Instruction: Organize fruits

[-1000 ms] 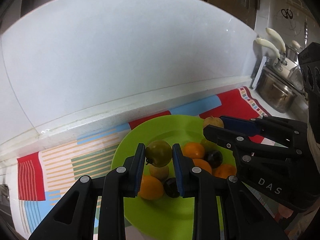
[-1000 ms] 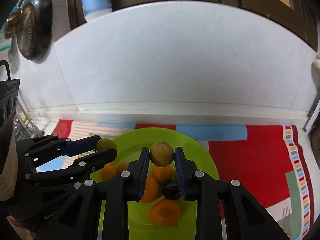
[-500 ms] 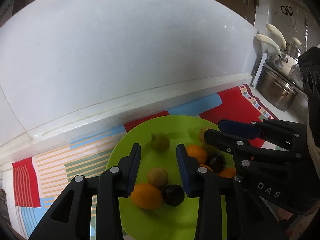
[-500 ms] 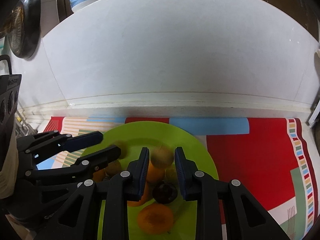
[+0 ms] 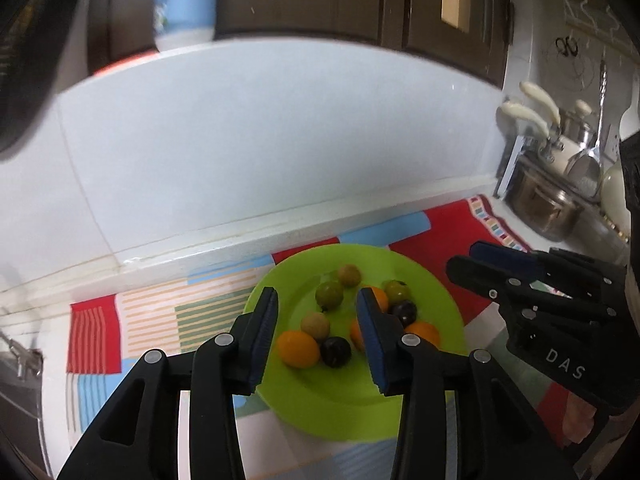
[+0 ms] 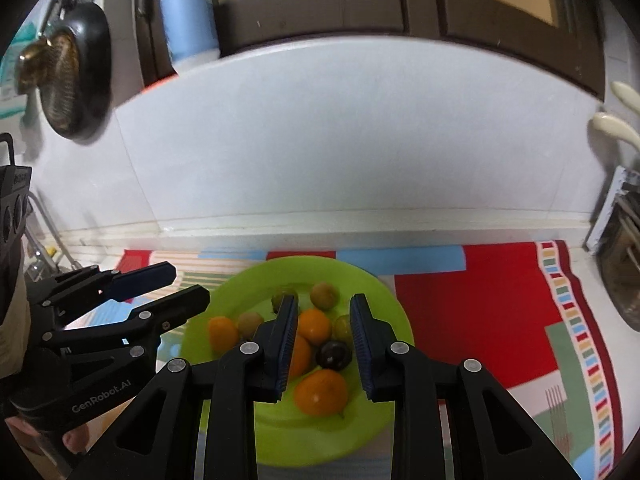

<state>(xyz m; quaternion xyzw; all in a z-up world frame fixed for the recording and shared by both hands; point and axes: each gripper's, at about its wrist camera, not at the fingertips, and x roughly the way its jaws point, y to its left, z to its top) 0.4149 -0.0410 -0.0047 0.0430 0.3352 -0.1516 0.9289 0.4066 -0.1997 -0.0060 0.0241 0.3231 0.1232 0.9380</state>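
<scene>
A lime green plate (image 5: 320, 412) (image 6: 372, 420) sits on a patchwork mat and holds several small fruits: oranges (image 5: 298, 348) (image 6: 320, 394), dark plums (image 5: 335, 352) (image 6: 333, 354), green fruits (image 5: 329, 294) (image 6: 280, 298) and tan round ones (image 5: 349, 275) (image 6: 324, 295). My left gripper (image 5: 316, 300) is open and empty, raised above the plate's left side. My right gripper (image 6: 324, 304) is open and empty above the plate's middle. Each gripper shows in the other's view, the right one (image 5: 476, 258) and the left one (image 6: 180, 282).
A colourful mat (image 6: 480, 300) covers the counter below a white tiled wall (image 5: 260, 140). Steel pots (image 5: 548, 208) and utensils stand at the right. A blue bottle (image 6: 190, 12) stands on the ledge above. A dark pan (image 6: 72, 68) hangs at the left.
Both grippers opened and let go of their fruits: the green one and the tan one now lie on the plate. Both grippers then pulled up and back.
</scene>
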